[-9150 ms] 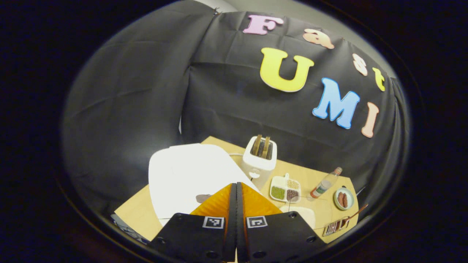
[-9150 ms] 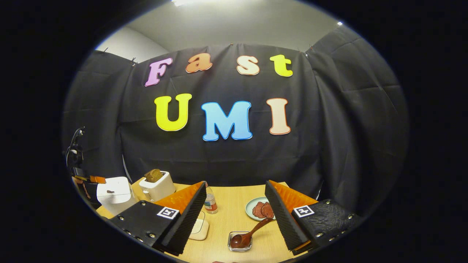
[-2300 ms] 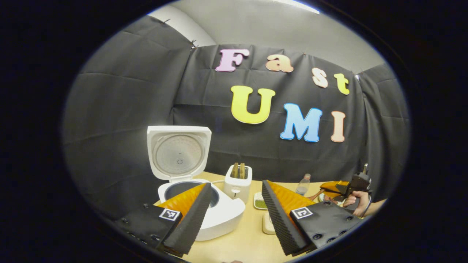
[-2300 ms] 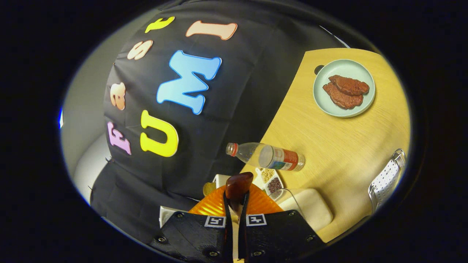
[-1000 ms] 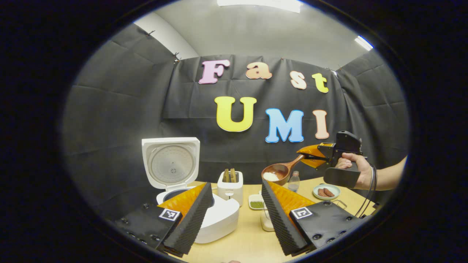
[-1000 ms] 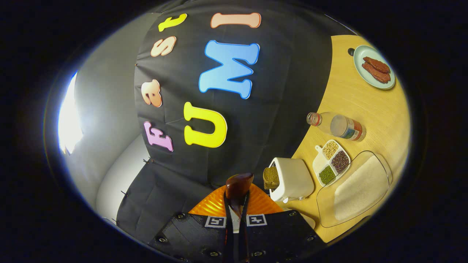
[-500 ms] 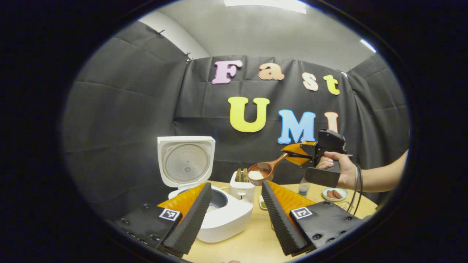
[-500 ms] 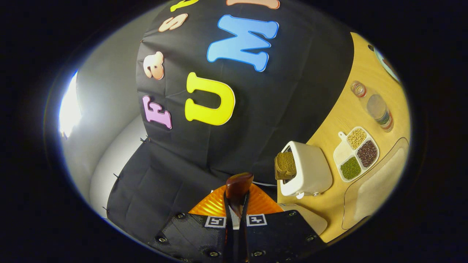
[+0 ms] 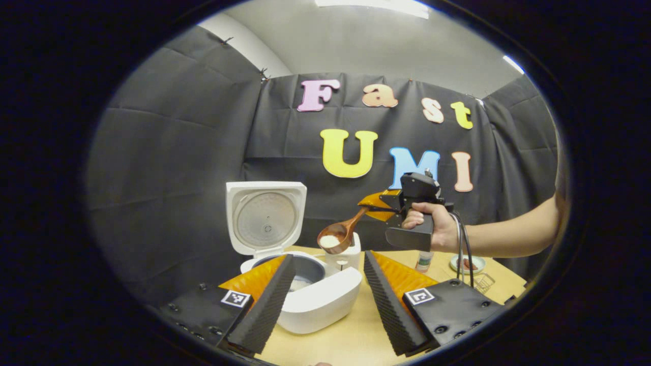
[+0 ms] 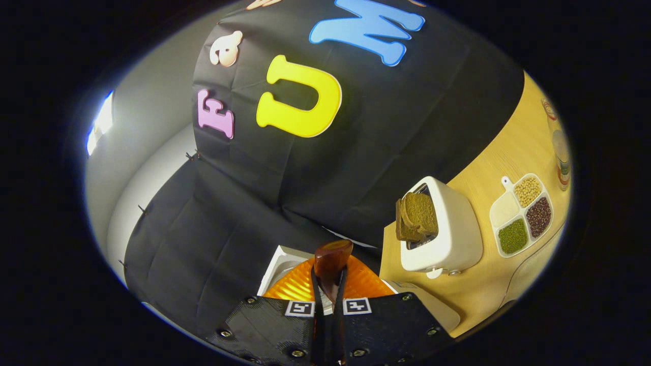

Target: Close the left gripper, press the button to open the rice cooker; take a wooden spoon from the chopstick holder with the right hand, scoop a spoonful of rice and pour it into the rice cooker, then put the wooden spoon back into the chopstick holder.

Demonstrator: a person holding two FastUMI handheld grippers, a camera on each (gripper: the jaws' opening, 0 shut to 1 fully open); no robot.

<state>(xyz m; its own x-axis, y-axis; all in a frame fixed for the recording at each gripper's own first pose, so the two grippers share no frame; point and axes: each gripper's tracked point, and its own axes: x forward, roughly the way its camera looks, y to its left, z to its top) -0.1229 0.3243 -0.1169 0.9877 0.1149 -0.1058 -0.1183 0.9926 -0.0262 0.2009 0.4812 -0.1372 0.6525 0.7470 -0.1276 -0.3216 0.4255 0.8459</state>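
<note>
The wooden spoon (image 9: 342, 234) hangs in the air above the far right rim of the open rice cooker (image 9: 310, 292), its bowl level and carrying a small heap of rice (image 9: 329, 241). The bowl looks to sit over the rim rather than squarely over the inner pot, just in front of the toaster (image 9: 345, 255). If the spoon is tipped from here, I judge that some grains could fall on the cooker's rim or on the bench (image 9: 351, 335) between cooker and toaster; it wants carrying further left, over the pot, first. A sudden roll of the wrist on the way would spill rice early, since the heap lies loose in a shallow bowl. The raised lid (image 9: 266, 216) stands upright at the far side of the pot, and a sweep too far back could knock the spoon against it.

The right gripper (image 9: 379, 206) holds the spoon by the end of its handle, its fingers clamped together on it; in the right gripper view the handle's end (image 10: 331, 264) sticks out between the closed fingers, so the bowl is well out ahead of them. A long lever from a grip so near the end could let the spoon twist in the fingers, in my judgement. A hand (image 9: 432, 229) carries this gripper from the right.

The left gripper (image 9: 325, 300) waits low and near, its fingers wide apart and empty, with the cooker's near rim showing between them.
</note>
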